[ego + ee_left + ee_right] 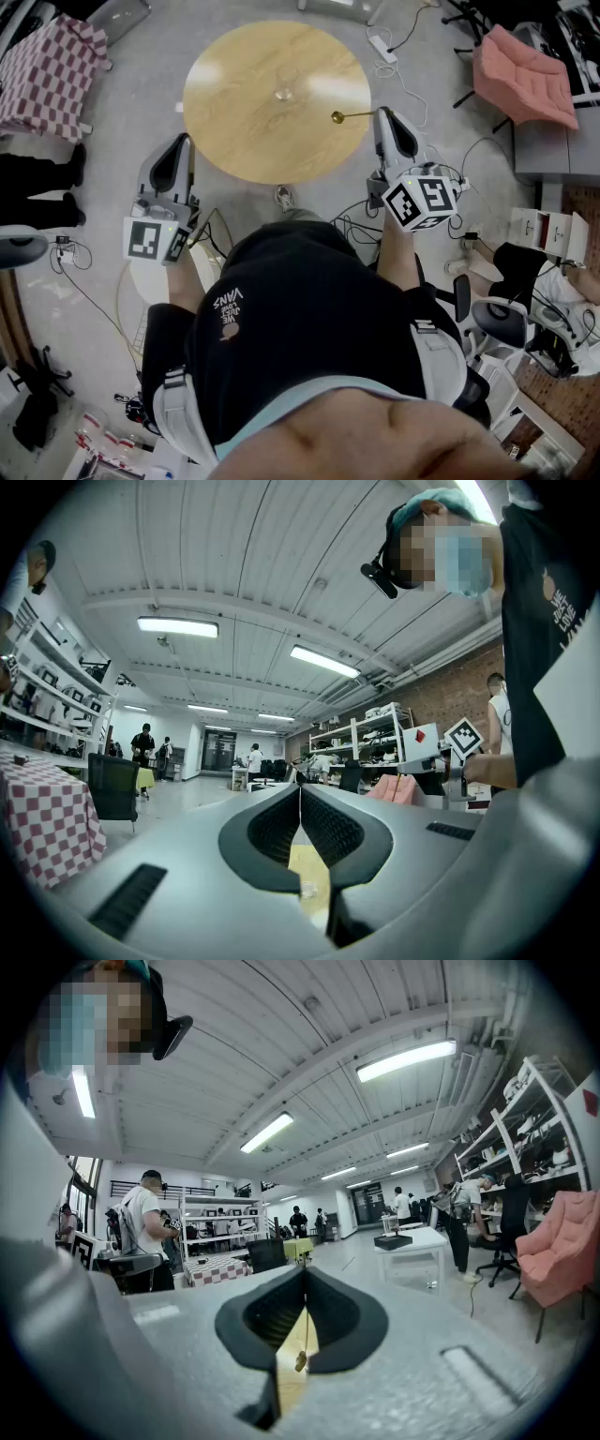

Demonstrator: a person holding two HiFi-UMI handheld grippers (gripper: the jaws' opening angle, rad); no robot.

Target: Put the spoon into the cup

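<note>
A clear glass cup (pixel 284 84) stands upright near the far middle of the round wooden table (pixel 234 122). My right gripper (pixel 380 114) hangs at the table's right edge, shut on the handle of a golden spoon (pixel 351 115). The spoon sticks out leftward over the tabletop, right of the cup and apart from it. In the right gripper view the spoon (pixel 301 1356) shows as a thin strip between the closed jaws of the right gripper (pixel 305 1283). My left gripper (pixel 187 142) is off the table's left edge, shut and empty. The left gripper (pixel 300 794) shows its jaws pressed together.
A red-checked cloth table (pixel 49 70) stands at the far left. A pink chair (pixel 523 73) is at the far right. A white power strip (pixel 384 49) and cables lie on the floor behind and right of the table. Office chairs (pixel 502 323) stand to my right.
</note>
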